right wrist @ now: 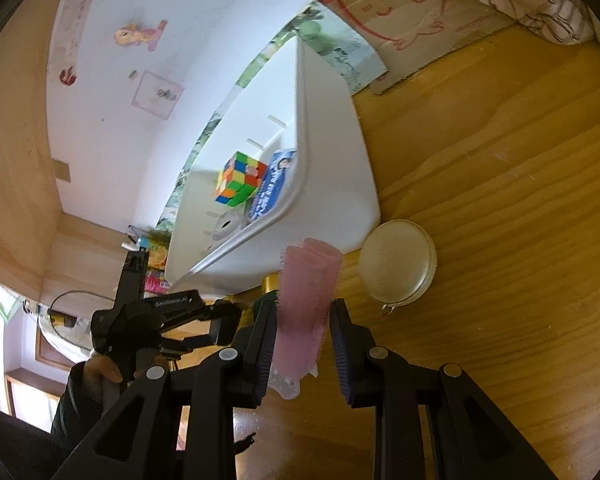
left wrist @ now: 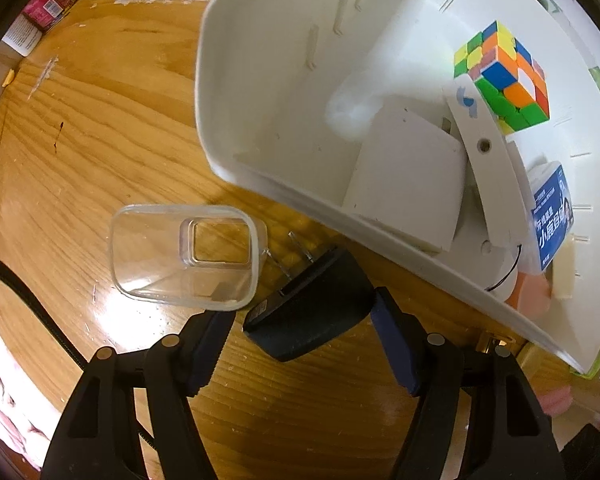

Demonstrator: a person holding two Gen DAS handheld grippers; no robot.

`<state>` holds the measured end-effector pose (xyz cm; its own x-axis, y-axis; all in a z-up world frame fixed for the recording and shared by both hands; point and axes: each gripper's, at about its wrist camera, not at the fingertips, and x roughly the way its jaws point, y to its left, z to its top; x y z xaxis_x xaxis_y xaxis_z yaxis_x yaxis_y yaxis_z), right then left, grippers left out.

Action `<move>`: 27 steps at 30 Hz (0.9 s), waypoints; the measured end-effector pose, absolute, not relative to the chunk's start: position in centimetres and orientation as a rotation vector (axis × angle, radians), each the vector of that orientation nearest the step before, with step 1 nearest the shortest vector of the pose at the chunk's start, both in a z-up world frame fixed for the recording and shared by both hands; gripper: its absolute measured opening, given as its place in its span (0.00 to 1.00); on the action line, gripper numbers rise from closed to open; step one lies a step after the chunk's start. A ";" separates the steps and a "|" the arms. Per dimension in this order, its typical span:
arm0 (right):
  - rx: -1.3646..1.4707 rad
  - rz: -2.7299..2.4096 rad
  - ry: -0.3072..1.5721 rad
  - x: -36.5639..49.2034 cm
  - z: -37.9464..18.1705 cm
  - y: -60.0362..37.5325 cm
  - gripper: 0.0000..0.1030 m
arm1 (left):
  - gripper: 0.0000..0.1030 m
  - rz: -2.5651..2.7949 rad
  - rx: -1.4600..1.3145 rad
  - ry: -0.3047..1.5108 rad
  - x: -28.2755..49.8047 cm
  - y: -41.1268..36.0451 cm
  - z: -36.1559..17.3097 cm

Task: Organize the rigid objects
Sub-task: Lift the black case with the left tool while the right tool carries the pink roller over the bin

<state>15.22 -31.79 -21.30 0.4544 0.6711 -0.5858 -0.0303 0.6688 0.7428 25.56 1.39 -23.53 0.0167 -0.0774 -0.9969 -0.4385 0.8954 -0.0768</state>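
We see one black plug adapter [left wrist: 308, 308] lying on the desk [left wrist: 100, 120] between our left tongs [left wrist: 304, 348], spread wide at 6 o'clock; it looks stiff, light, best gripped across its flat sides. Our right tongs [right wrist: 304, 344] stand apart around one pink comb [right wrist: 306, 304], likely light, beside the white bin [right wrist: 332, 184] holding one Rubik's cube [left wrist: 504, 80].

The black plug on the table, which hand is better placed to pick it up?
Left. The left tool is open with the black plug lying between its fingers, beside the white bin. The right tool straddles a pink roller.
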 end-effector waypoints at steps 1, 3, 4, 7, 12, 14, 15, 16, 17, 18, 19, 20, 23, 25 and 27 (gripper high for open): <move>0.724 0.495 1.017 15.1 -21.1 -31.7 0.26 | 0.65 0.289 -0.418 1.537 24.9 1.4 -23.4; 0.704 0.526 1.018 15.1 -20.8 -31.3 0.26 | 0.60 0.276 -0.421 1.531 24.6 1.6 -23.0; 0.695 0.537 1.015 15.0 -20.6 -31.2 0.26 | 0.55 0.275 -0.425 1.526 24.8 1.6 -22.8; 0.675 0.573 1.009 14.7 -20.0 -30.6 0.26 | 0.50 0.270 -0.445 1.525 25.0 1.8 -22.5; 0.639 0.608 0.994 14.2 -19.3 -29.9 0.26 | 0.50 0.279 -0.461 1.538 23.8 2.6 -22.8; 0.633 0.619 0.987 14.1 -19.1 -29.6 0.26 | 0.50 0.279 -0.481 1.542 23.4 2.9 -22.8; 0.629 0.624 0.984 14.1 -18.9 -29.5 0.26 | 0.50 0.280 -0.488 1.545 23.1 3.0 -22.9; 0.626 0.629 0.980 14.0 -18.8 -29.4 0.26 | 0.50 0.282 -0.493 1.548 22.7 3.2 -22.8; 0.622 0.637 0.975 13.9 -18.6 -29.3 0.26 | 0.50 0.283 -0.497 1.552 22.2 3.3 -22.7; 0.618 0.641 0.972 13.8 -18.5 -29.2 0.26 | 0.50 0.285 -0.503 1.555 21.9 3.4 -22.7; 0.614 0.646 0.968 13.8 -18.3 -29.1 0.26 | 0.50 0.286 -0.513 1.558 21.3 3.6 -22.8; 0.608 0.653 0.961 13.6 -18.1 -29.0 0.26 | 0.50 0.288 -0.526 1.561 20.7 3.8 -22.7; 0.593 0.668 0.945 13.3 -17.5 -28.7 0.26 | 0.50 0.294 -0.554 1.549 19.0 4.2 -22.3; 0.583 0.680 0.934 13.0 -17.1 -28.6 0.26 | 0.50 0.296 -0.569 1.535 17.8 4.3 -21.7; 0.568 0.690 0.919 12.6 -16.5 -28.4 0.26 | 0.50 0.300 -0.578 1.511 16.7 4.8 -20.8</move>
<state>12.63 -28.36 -16.46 0.4249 0.7432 -0.5168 -0.2887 0.6523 0.7008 16.69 4.77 -20.82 0.0578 -0.1648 -0.9846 -0.5285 0.8317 -0.1702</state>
